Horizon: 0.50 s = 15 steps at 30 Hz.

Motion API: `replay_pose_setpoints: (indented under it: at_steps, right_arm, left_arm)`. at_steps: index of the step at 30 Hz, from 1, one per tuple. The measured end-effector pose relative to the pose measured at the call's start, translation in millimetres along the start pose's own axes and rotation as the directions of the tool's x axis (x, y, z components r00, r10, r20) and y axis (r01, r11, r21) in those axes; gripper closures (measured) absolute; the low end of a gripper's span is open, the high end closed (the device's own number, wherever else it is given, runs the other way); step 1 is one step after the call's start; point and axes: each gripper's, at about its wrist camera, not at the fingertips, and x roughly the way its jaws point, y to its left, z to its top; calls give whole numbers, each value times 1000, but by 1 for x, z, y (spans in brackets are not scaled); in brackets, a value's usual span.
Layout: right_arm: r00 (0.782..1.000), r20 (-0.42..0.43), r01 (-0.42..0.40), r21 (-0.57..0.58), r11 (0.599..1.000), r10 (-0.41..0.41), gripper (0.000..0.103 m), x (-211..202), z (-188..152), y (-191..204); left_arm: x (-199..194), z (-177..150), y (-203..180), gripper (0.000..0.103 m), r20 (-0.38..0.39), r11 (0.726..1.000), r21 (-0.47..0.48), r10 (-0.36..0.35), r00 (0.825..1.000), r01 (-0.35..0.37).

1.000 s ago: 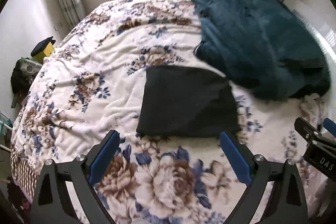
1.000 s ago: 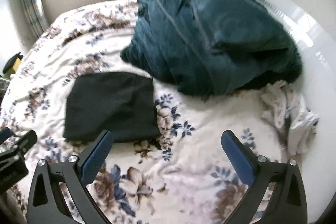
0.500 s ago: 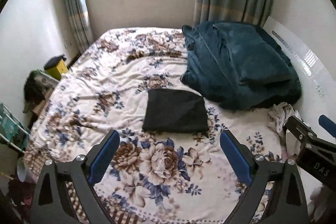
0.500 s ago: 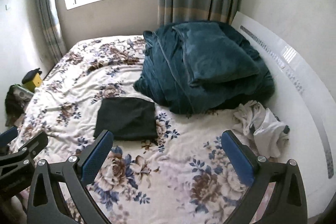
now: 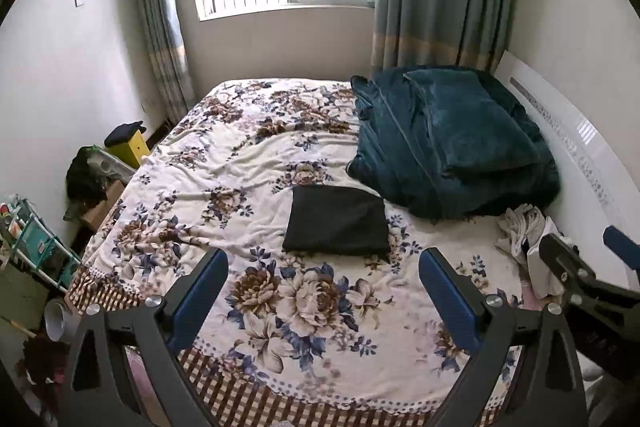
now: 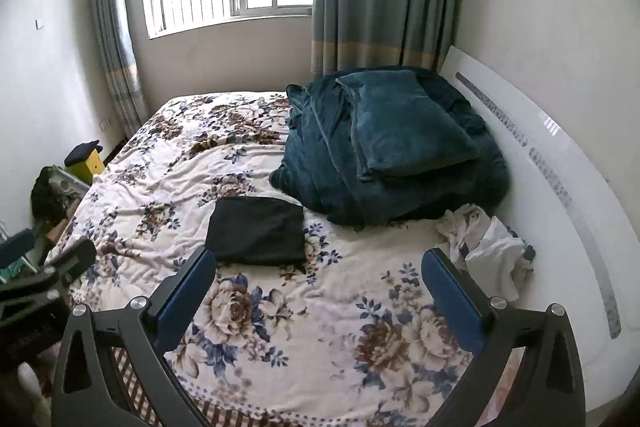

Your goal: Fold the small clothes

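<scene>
L gripper (image 5: 322,291): jaws spread wide, nothing between them, held above the bed's near end. R gripper (image 6: 318,291): same, jaws spread, empty. Folded black garment (image 5: 337,219) lies flat on floral bedspread (image 5: 224,187), just beyond L jaws, centred on the gap; in R view it sits beyond the left jaw (image 6: 258,231). Teal blanket pile (image 6: 384,147) beyond and right of garment, edges near, contact unclear. Crumpled white clothes (image 6: 486,247) just beyond right jaw of R gripper, against white headboard (image 6: 560,195).

Left tongs (image 5: 322,291): black frames; blue pads (image 5: 200,297); silver screws; right tongs (image 6: 318,291) alike.
</scene>
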Motion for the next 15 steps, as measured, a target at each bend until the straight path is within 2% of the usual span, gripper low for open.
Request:
replay_pose_setpoints:
  at_steps: [4, 15]
  right_arm:
    - [1000, 12, 12, 5, 1000, -12, 0, -10, 0, -6]
    - [999, 49, 18, -12, 1000, -17, 0, -25, 3, -12]
  left_arm:
    - [-11, 0, 0, 0, 18, 1000, -9, 4, 1000, -3]
    - [-26, -5, -3, 0, 43, 999, -17, 28, 999, -28]
